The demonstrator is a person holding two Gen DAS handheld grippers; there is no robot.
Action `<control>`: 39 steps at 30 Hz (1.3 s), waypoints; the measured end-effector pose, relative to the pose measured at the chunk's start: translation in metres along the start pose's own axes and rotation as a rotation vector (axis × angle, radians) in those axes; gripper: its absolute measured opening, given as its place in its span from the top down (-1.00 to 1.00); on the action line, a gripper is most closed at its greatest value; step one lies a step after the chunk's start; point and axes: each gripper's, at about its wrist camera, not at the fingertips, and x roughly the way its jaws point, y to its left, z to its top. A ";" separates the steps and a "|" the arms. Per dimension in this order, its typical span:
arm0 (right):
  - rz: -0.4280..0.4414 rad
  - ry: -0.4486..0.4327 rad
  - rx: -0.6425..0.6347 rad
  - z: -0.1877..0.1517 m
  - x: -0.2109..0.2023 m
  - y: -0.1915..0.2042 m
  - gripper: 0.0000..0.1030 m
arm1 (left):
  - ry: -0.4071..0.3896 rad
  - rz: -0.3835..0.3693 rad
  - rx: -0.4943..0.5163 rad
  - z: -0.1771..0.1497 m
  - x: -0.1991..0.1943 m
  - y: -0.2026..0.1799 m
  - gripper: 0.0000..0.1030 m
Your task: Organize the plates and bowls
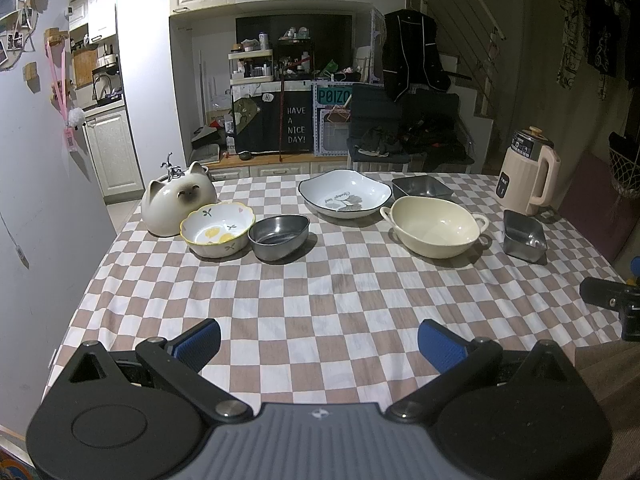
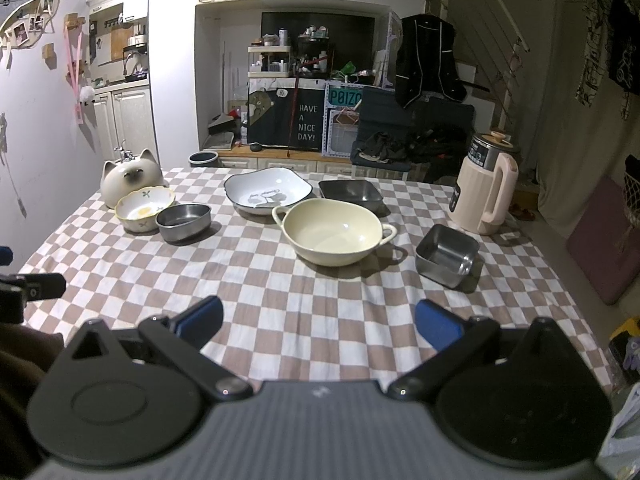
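Observation:
On the checkered table stand a yellow-rimmed flowered bowl [image 1: 218,230] [image 2: 144,208], a round steel bowl [image 1: 279,237] [image 2: 184,222], a white dark-rimmed plate [image 1: 345,193] [image 2: 267,191], a cream two-handled bowl [image 1: 435,226] [image 2: 334,232], a dark square dish [image 1: 422,187] [image 2: 351,194] and a small square steel tin [image 1: 524,235] [image 2: 447,254]. My left gripper [image 1: 319,344] is open and empty over the near table. My right gripper [image 2: 319,324] is open and empty, also near the front edge.
A ceramic cat jar [image 1: 176,202] [image 2: 130,176] stands at the table's back left. A pink electric kettle [image 1: 528,172] [image 2: 486,184] stands at the back right. The checkered cloth [image 1: 320,288] covers the table. A chair with clothes stands behind the table.

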 end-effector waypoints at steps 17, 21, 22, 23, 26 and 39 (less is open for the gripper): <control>-0.001 0.001 -0.002 0.000 0.000 0.000 -1.00 | 0.000 -0.002 -0.002 0.000 0.000 0.000 -1.00; -0.001 0.002 -0.002 0.000 0.000 0.000 -1.00 | 0.000 -0.002 -0.002 0.000 0.000 0.000 -1.00; -0.001 0.002 -0.003 0.000 0.000 0.000 -1.00 | 0.000 -0.002 -0.002 0.000 0.000 0.000 -1.00; -0.001 0.002 -0.003 0.000 0.000 0.001 -1.00 | 0.000 -0.002 -0.003 0.000 0.000 0.000 -1.00; -0.002 0.002 -0.003 0.000 -0.001 0.001 -1.00 | 0.000 -0.002 -0.003 0.000 0.000 0.000 -1.00; -0.005 0.001 0.015 0.000 0.000 -0.003 -1.00 | 0.002 0.022 -0.003 0.003 0.001 -0.006 -1.00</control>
